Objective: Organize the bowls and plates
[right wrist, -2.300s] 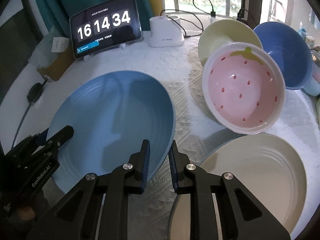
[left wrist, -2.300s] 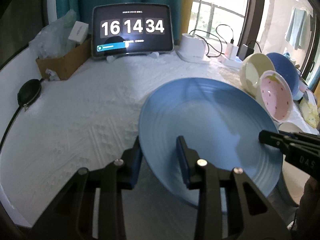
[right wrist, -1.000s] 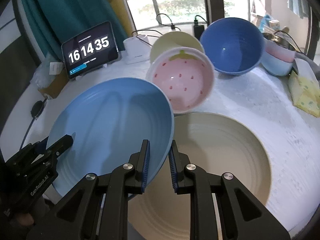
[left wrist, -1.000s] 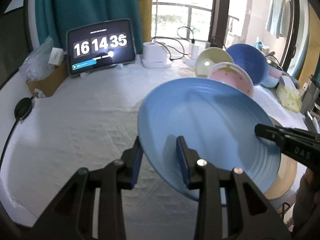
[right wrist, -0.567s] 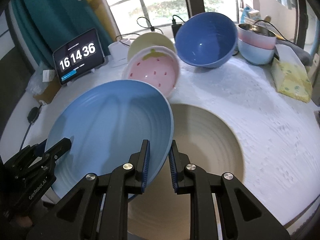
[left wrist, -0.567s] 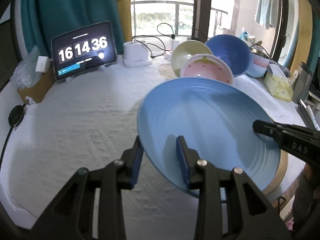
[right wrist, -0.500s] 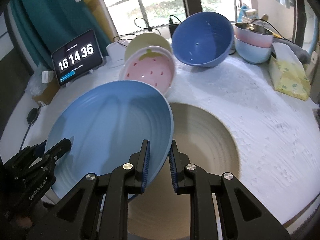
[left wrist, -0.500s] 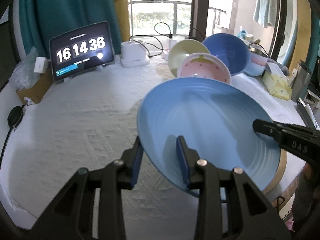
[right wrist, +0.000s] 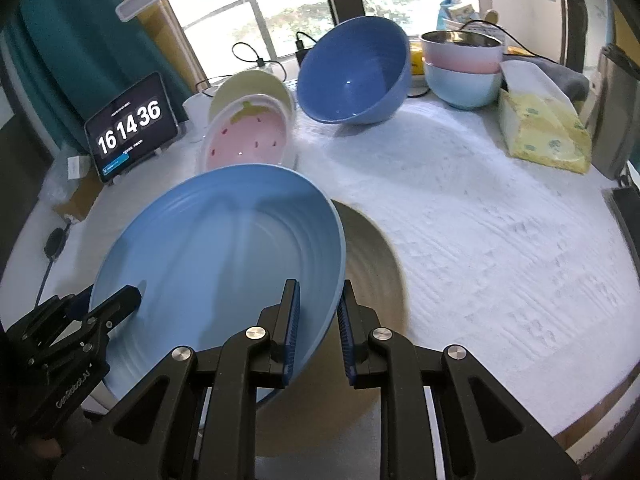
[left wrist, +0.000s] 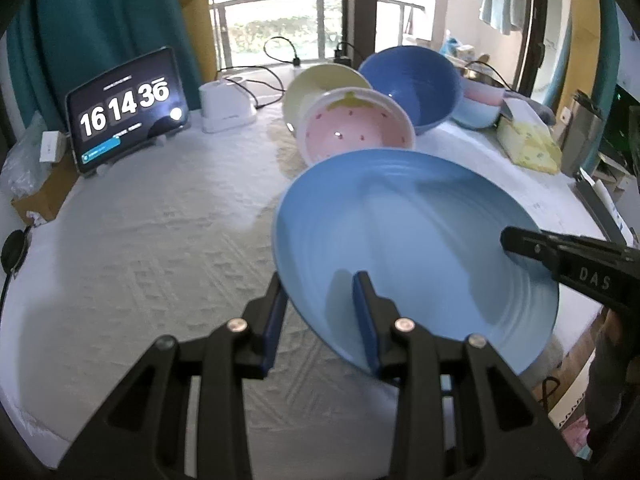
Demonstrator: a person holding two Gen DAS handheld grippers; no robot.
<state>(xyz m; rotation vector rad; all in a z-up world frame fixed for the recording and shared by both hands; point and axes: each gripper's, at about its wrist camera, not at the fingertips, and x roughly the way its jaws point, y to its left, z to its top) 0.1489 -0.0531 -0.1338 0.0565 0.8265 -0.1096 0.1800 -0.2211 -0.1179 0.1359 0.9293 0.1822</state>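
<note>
A large blue plate point(left wrist: 416, 248) point(right wrist: 224, 256) hangs above the table, held from both sides. My left gripper point(left wrist: 320, 312) is shut on its near left rim, one pad under and one pad on top. My right gripper point(right wrist: 318, 320) is shut on the opposite rim; its finger shows in the left wrist view as a black bar point(left wrist: 560, 256). Under the plate's right part lies a beige plate point(right wrist: 372, 264), mostly covered. Behind stand a pink strawberry bowl point(left wrist: 356, 132) point(right wrist: 248, 140), a cream bowl point(left wrist: 316, 84) point(right wrist: 248, 88) and a tilted dark blue bowl point(left wrist: 416, 84) point(right wrist: 356, 76).
A tablet clock point(left wrist: 124, 112) point(right wrist: 132, 128) and a white charger point(left wrist: 226, 106) stand at the back. Stacked pink and light blue bowls point(right wrist: 464, 68) and a yellow tissue pack point(right wrist: 544, 132) sit at the right. A white textured cloth point(left wrist: 140, 240) covers the table. A cardboard box point(left wrist: 40, 196) is at the left.
Both grippers have carried the blue plate rightward across the table, over the beige plate. The bowls and clock have slid left in both views. The grips have not changed.
</note>
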